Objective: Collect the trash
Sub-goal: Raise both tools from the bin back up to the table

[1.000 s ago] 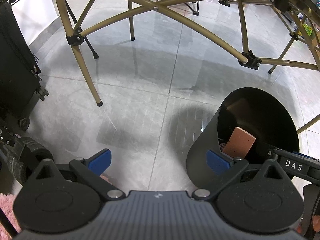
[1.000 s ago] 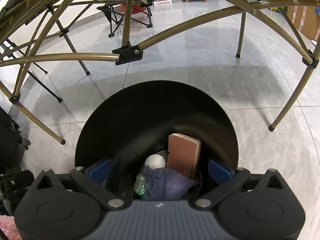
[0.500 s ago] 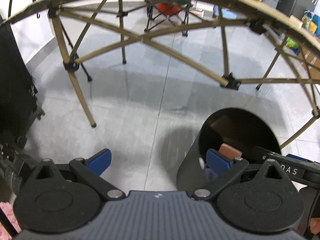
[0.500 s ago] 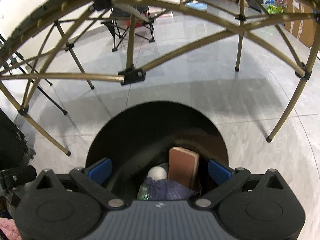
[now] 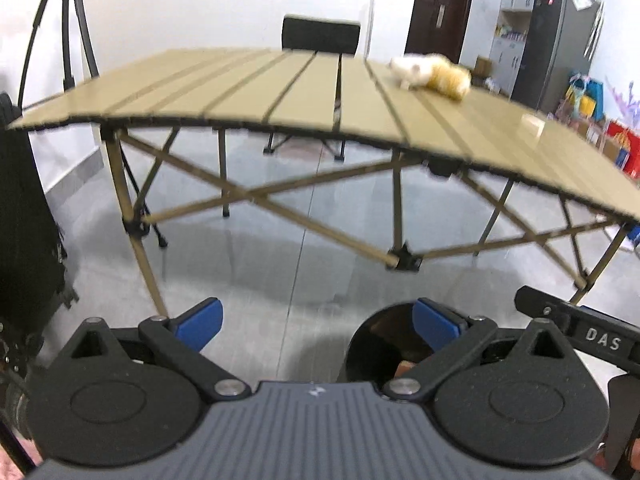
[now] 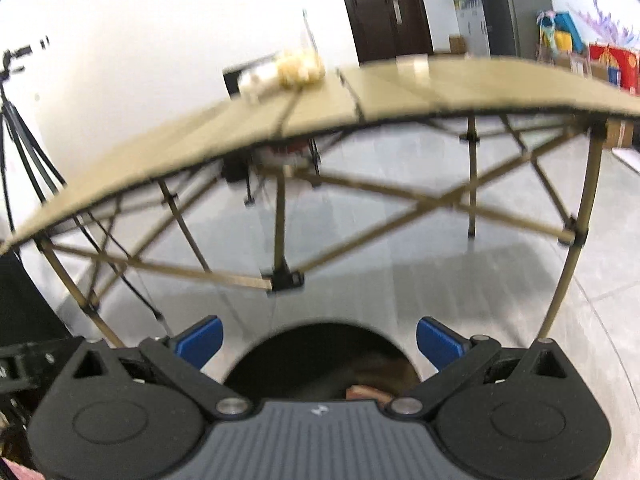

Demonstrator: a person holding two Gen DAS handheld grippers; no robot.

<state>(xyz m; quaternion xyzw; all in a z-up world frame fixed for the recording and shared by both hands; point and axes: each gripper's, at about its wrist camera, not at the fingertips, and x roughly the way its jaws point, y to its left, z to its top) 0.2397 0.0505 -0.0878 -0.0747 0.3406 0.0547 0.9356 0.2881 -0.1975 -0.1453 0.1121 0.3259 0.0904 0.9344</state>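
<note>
The white letters "DAS" are showing on a black bar (image 5: 600, 342) at about four o'clock in the left wrist view, beside the left gripper's (image 5: 316, 322) right-hand finger. Nothing else is reading clearly: packaging at the room's far side, around two o'clock, is blurring out.
</note>
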